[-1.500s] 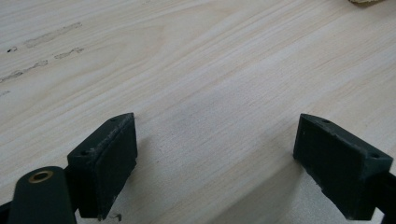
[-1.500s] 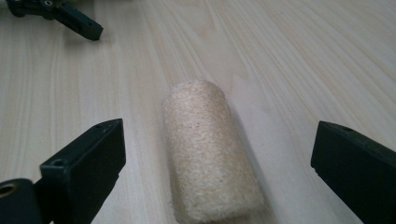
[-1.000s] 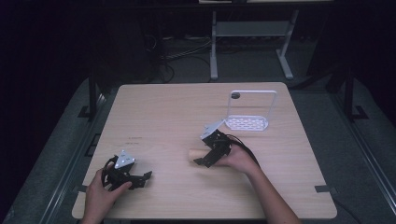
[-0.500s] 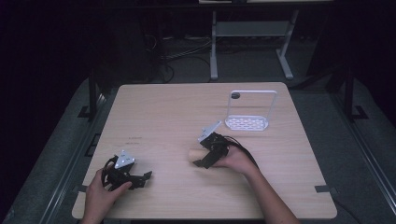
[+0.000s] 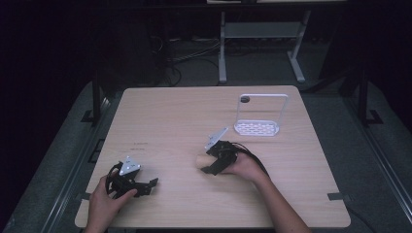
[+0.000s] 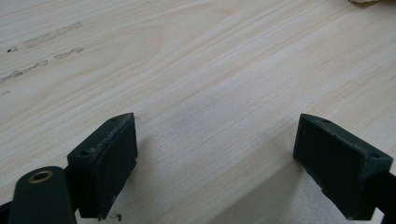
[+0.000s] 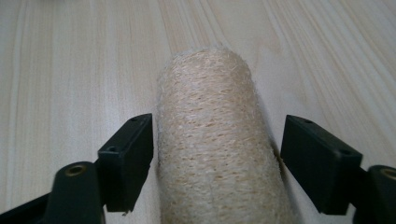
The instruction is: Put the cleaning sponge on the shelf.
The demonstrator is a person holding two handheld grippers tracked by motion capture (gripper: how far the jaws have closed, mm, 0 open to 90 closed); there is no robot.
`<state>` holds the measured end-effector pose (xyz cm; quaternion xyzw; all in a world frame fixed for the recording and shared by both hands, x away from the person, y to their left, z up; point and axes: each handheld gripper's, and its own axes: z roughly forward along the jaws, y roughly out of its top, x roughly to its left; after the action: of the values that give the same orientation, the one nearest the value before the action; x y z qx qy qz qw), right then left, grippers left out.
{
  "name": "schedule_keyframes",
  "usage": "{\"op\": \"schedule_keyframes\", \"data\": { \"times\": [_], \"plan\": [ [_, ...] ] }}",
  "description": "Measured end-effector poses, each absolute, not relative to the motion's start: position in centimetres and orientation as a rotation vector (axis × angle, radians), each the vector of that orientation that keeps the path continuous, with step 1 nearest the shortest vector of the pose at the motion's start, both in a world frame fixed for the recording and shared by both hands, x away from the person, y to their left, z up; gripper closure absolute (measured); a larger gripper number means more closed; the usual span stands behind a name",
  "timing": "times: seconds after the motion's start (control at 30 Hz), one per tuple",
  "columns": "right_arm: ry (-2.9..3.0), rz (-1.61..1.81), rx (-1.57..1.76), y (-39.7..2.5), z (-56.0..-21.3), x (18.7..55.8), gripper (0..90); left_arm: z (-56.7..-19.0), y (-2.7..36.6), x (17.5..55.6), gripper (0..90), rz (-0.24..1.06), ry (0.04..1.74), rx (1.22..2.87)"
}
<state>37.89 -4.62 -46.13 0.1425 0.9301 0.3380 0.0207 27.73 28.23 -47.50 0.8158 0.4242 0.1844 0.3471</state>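
Observation:
A tan, fibrous loofah roll [image 7: 212, 135] lies on the wooden table [image 5: 165, 116], near its middle front [image 5: 199, 161]. My right gripper [image 7: 217, 163] straddles it with jaws apart: the left jaw touches the roll and a gap shows at the right jaw. In the high view this gripper [image 5: 208, 166] sits at the roll's right end, held by a hand. My left gripper [image 6: 215, 163] stands open over bare wood with nothing between its jaws. It rests at the table's front left [image 5: 148, 187].
A white wire-frame rack [image 5: 256, 127] with a perforated base stands at the back right of the table. Faint marks show on the wood [image 5: 140, 144] left of centre. Dark floor and a metal stand [image 5: 262, 34] lie beyond the far edge.
My right gripper has edged slightly left and toward the front, farther onto the loofah roll. The left gripper has stayed in place.

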Motion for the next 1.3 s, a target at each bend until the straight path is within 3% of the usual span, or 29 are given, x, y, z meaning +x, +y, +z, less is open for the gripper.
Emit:
{"op": "schedule_keyframes", "data": {
  "times": [0.17,0.37,1.3],
  "plan": [
    [2.883,1.047,0.424,-4.6,-46.0,37.8,37.7,-47.5,28.2,27.7,13.0,0.478,1.100,2.116],
    [2.884,1.048,0.419,-4.7,-46.0,37.7,40.8,-47.5,28.2,27.7,13.0,0.479,1.100,2.116],
    [2.804,1.092,0.566,-6.4,-44.6,37.3,41.8,-47.5,28.2,27.7,13.0,0.478,1.100,2.116]
  ]
}}
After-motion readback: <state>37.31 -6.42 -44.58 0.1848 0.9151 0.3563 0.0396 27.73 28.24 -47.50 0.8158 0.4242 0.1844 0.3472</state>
